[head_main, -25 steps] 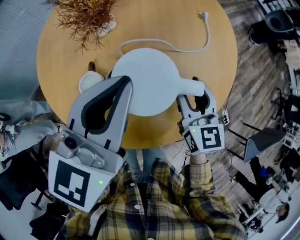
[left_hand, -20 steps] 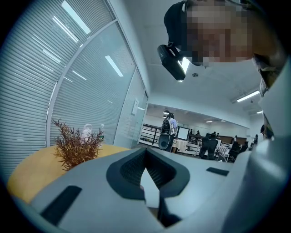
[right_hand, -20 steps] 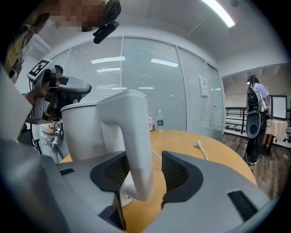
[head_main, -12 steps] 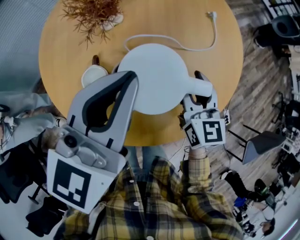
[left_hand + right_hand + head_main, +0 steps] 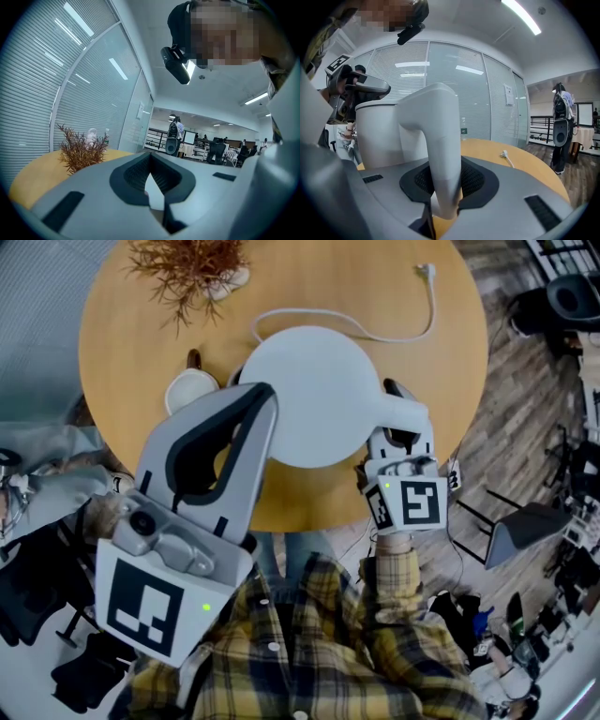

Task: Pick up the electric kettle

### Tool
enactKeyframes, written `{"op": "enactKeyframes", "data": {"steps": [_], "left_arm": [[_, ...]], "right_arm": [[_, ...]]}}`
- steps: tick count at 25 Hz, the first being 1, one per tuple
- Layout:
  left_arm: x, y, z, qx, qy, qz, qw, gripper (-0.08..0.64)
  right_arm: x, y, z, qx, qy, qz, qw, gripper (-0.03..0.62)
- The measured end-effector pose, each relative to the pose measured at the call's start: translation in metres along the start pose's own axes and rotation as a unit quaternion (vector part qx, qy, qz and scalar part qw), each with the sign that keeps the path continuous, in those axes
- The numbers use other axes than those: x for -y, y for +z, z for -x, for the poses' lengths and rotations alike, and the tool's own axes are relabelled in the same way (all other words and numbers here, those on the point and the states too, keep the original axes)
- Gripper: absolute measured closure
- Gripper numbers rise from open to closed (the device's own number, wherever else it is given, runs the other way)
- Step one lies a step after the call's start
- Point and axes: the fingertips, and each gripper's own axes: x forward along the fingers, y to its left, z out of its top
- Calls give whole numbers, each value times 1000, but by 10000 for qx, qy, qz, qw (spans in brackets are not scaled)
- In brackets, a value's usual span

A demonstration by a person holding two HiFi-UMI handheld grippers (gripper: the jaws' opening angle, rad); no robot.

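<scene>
A white electric kettle [image 5: 309, 399] stands in the middle of a round wooden table [image 5: 450, 343], its handle [image 5: 405, 414] pointing to the right. My right gripper [image 5: 398, 418] is at that handle with a jaw on each side. In the right gripper view the handle [image 5: 440, 140] fills the gap of the right gripper [image 5: 443, 197]; the jaws are closing and the dark pads touch both its sides. My left gripper [image 5: 258, 395] hangs over the kettle's left edge, its tips together. In the left gripper view the left gripper [image 5: 154, 201] holds nothing.
The kettle's white cord [image 5: 375, 334] loops across the table to a loose plug [image 5: 427, 270]. A dried plant [image 5: 187, 263] stands at the far left, a small white cup [image 5: 187, 390] left of the kettle. Office chairs and people are beyond the table.
The right gripper's jaws have drawn in from wide apart onto the kettle's handle. The left gripper has kept its place.
</scene>
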Motion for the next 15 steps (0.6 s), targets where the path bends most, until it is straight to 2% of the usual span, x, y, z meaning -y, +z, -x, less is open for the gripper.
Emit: {"op": "enactKeyframes", "data": {"steps": [15], "left_arm": [[-2, 6, 4, 12, 121, 5, 9999, 558]], "right_arm": [[4, 3, 2, 100, -289, -172, 9994, 488]]}}
